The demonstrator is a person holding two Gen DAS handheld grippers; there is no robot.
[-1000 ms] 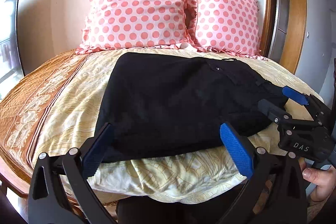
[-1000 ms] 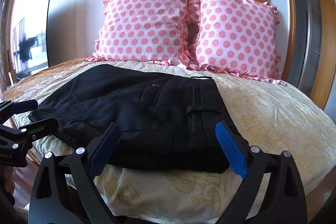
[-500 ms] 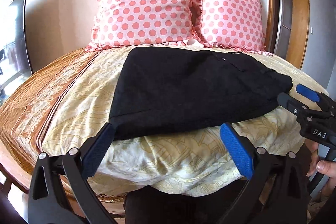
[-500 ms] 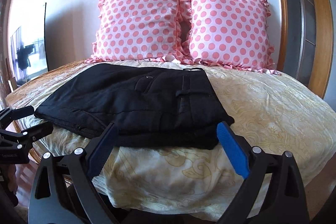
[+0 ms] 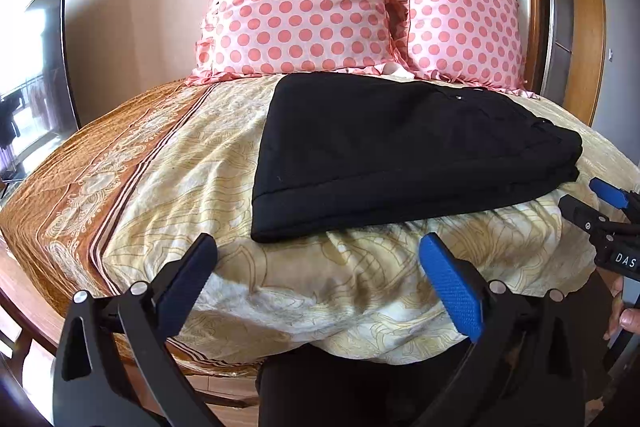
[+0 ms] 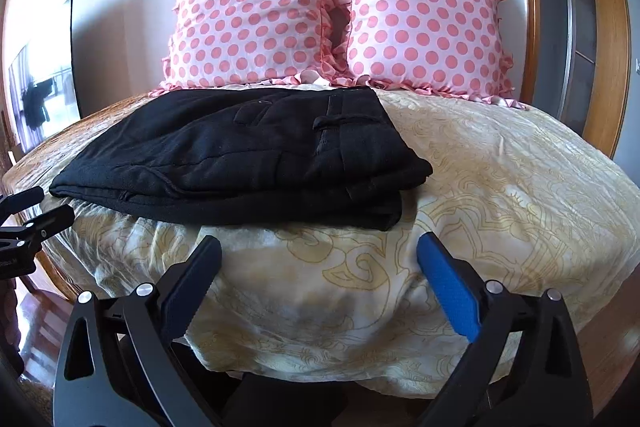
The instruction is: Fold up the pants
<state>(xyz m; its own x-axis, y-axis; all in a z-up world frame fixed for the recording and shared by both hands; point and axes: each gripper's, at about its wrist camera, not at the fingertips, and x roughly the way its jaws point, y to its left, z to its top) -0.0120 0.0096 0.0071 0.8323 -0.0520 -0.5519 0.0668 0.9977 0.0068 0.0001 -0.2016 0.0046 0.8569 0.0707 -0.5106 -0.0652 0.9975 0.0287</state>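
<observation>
Left tool (image 5: 316, 281): jaws spread wide, nothing between the pads; it hangs off the near edge of the bed, clear of the cloth.
Right tool (image 6: 316, 279): jaws opening to their widest, nothing between them; it too sits short of the bed's near edge and touches nothing.
Pants (image 6: 240, 155): black, lying on the bed in a flat stacked bundle of several layers, waistband and belt loops on top toward the right, hem edge toward the left.
Place on bed (image 5: 360, 287): near the front of the yellow patterned bedspread, well in front of the two pink dotted pillows (image 5: 304, 7).
Fold quality: edges look roughly lined up, though the lower layers stick out a little at the near right corner.
Step in hand: judging by the compact bundle and both tools empty and clear, the folding looks finished and this is the let-go.
Progress: at or very near the end.
Next move: probably nothing beyond keeping both tools clear; if a tidier stack is wanted, a light nudge to that protruding corner without dragging the top layer.
</observation>
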